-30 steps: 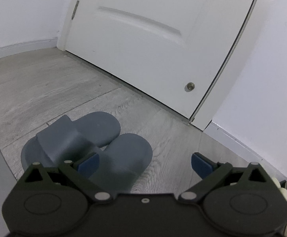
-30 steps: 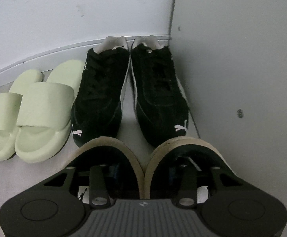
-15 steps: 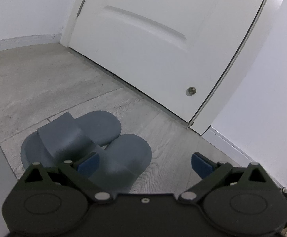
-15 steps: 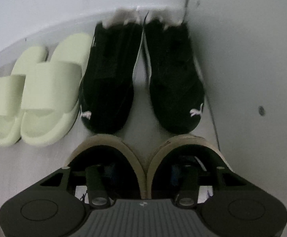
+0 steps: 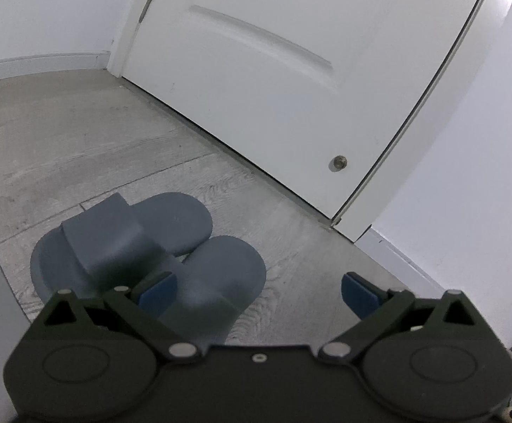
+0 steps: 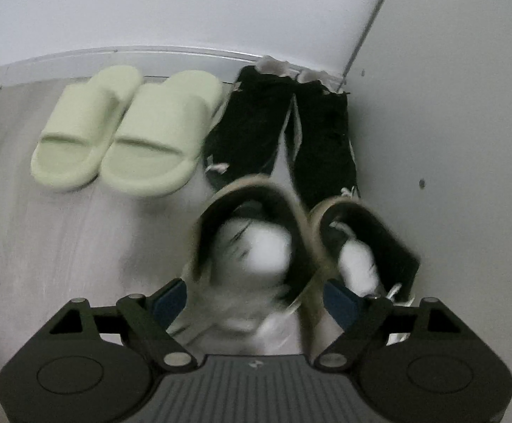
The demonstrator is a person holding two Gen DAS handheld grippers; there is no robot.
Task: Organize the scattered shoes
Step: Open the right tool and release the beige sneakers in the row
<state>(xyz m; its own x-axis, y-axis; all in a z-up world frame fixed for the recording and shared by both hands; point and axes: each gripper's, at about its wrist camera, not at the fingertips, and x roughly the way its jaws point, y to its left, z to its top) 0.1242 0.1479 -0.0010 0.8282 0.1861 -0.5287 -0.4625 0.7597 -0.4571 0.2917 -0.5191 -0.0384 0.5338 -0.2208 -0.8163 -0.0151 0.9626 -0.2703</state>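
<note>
In the right wrist view, a pair of black shoes with beige collars [image 6: 252, 239] stands on the floor in front of a black sneaker pair [image 6: 277, 134] set against the wall corner. Pale green slippers [image 6: 125, 130] sit side by side to the left. My right gripper [image 6: 256, 299] is open, and its blue pads flank the heel of the left beige-collared shoe without pinching it. The image is motion-blurred. In the left wrist view, two grey-blue slippers [image 5: 132, 243] lie on the wood floor, one partly overlapping the other. My left gripper [image 5: 257, 290] hangs open and empty above them.
A white door [image 5: 273, 81] with a small round stop stands beyond the grey-blue slippers, with white wall and baseboard [image 5: 400, 257] to its right. A grey wall panel [image 6: 449, 141] borders the shoe row on the right. Bare floor [image 6: 62, 246] lies left of the right gripper.
My right gripper has opened, letting go of the beige-collared shoes, and drawn back from them. The left gripper stays open and has only drifted slightly.
</note>
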